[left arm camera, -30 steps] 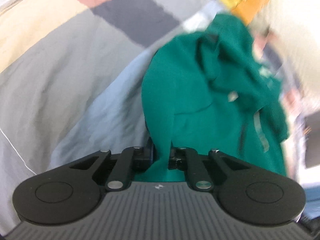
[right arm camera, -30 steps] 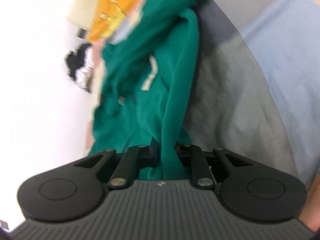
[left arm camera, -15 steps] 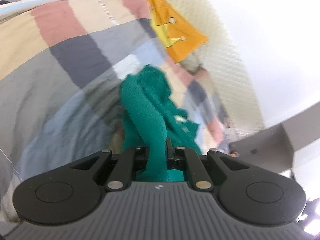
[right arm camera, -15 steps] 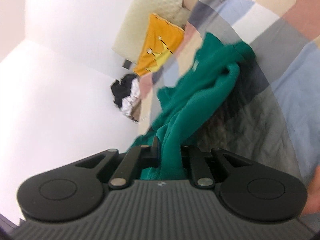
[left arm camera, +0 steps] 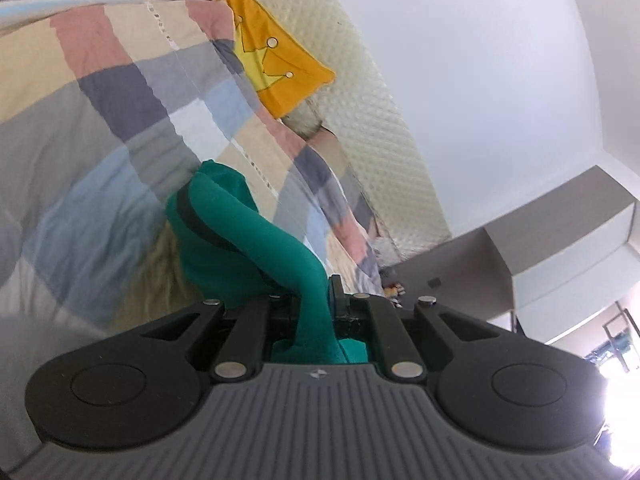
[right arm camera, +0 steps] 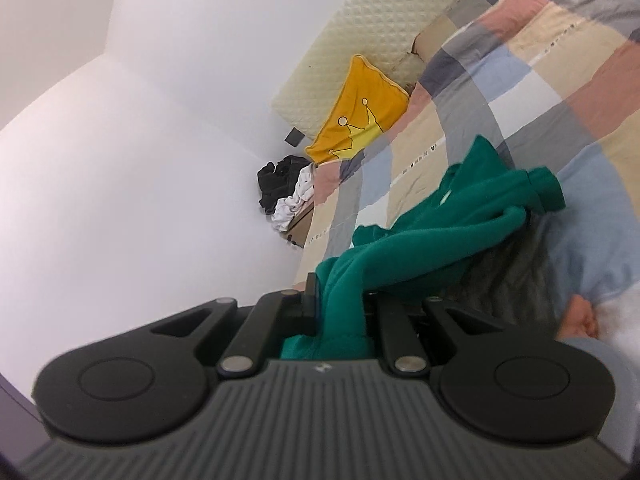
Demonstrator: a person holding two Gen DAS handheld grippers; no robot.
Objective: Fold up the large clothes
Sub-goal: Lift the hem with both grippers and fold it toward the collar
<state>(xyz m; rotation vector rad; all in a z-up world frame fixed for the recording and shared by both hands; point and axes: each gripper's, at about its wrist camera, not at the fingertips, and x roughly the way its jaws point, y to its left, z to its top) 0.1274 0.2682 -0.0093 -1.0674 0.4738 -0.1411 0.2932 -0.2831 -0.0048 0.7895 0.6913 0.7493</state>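
Left wrist view: left gripper (left arm camera: 316, 312) clenched on the green garment (left arm camera: 224, 236), which trails toward 11 o'clock above the patchwork quilt (left arm camera: 80, 120). Right gripper (right arm camera: 340, 304) likewise grasps it; yellow cushion (right arm camera: 360, 120) at 12 o'clock.

Bright daylight, window glare (left arm camera: 624, 376) at right, heavy fisheye curvature, slight motion blur.

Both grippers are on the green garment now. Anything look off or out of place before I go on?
The green garment is bunched and twisted into a rope between the left gripper and the right gripper, not spread flat over the checked bedspread. Black and white clothes lie heaped beside the bed. Nothing looks damaged.
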